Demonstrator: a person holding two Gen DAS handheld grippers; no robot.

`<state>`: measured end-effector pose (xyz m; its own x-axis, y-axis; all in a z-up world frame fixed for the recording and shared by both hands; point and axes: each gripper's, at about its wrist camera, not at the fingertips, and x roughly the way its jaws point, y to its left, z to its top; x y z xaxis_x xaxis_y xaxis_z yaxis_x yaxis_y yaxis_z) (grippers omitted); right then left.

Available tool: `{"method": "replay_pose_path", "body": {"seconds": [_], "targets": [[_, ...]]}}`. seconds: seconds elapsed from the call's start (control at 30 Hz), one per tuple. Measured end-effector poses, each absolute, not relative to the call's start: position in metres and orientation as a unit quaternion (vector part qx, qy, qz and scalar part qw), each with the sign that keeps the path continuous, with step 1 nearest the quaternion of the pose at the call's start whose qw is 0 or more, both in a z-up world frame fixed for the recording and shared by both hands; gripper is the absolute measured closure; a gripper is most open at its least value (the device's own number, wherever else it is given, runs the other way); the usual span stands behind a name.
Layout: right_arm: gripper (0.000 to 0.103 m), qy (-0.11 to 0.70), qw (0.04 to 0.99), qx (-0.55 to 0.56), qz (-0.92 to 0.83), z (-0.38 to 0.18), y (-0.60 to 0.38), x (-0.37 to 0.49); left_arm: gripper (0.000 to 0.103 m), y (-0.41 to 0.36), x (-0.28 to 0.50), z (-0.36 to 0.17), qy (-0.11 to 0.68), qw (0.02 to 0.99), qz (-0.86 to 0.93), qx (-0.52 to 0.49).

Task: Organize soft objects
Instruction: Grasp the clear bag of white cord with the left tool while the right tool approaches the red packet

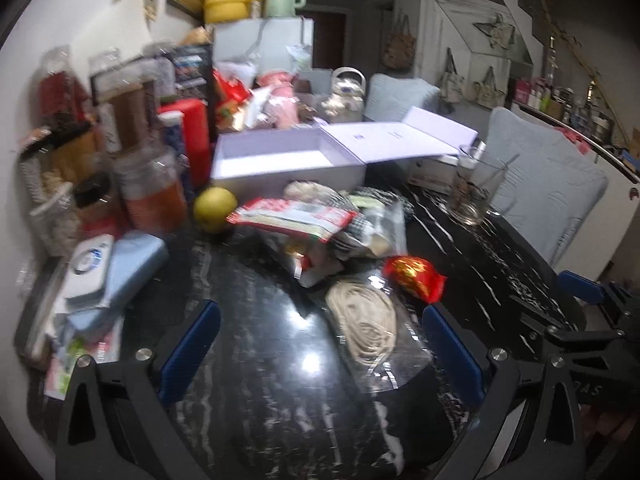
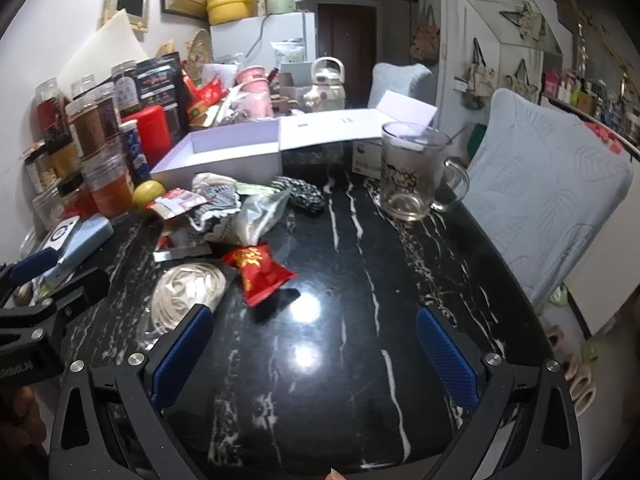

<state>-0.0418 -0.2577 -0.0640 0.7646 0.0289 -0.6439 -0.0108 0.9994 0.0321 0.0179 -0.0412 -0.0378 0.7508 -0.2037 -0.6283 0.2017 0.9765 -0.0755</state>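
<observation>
A heap of soft things lies mid-table: a coil of cream cord in a clear bag (image 1: 366, 322) (image 2: 186, 292), a red foil packet (image 1: 416, 278) (image 2: 258, 272), a red-and-white sachet (image 1: 292, 216) (image 2: 178, 202), checked cloth (image 1: 354, 228) (image 2: 218, 204) and a dark knitted piece (image 2: 300, 194). Behind them stands an open lavender box (image 1: 280, 160) (image 2: 224, 154). My left gripper (image 1: 320, 344) is open just above the table, the cord bag between its fingers. My right gripper (image 2: 314, 352) is open over bare black marble, right of the cord.
Jars, bottles and a red canister (image 2: 154, 130) crowd the left edge, with a yellow fruit (image 1: 215, 209) and a blue case (image 1: 132, 268). A glass mug (image 2: 412, 172) stands at the right by padded chairs (image 2: 544, 196). Bare marble (image 2: 360, 280) lies front right.
</observation>
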Motion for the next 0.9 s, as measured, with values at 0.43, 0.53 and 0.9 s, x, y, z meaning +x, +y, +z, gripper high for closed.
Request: {"method": "replay_pose_path", "body": {"seconds": [0.43,0.53,0.9], "targets": [[0.0,0.378,0.926,0.011,-0.008,-0.078,-0.285,-0.013,0.0,-0.076,0.069,-0.077,0.413,0.898,-0.15,0.01],[0.0,0.387,0.922,0.019,-0.004,-0.084,-0.291,-0.003,0.0,-0.078,0.079,-0.089,0.433,0.889,-0.148,0.016],[0.0,0.409,0.912,0.036,0.025,-0.093,-0.288,0.028,0.005,-0.088,0.091,-0.114,0.45,0.877,-0.159,0.052]]}}
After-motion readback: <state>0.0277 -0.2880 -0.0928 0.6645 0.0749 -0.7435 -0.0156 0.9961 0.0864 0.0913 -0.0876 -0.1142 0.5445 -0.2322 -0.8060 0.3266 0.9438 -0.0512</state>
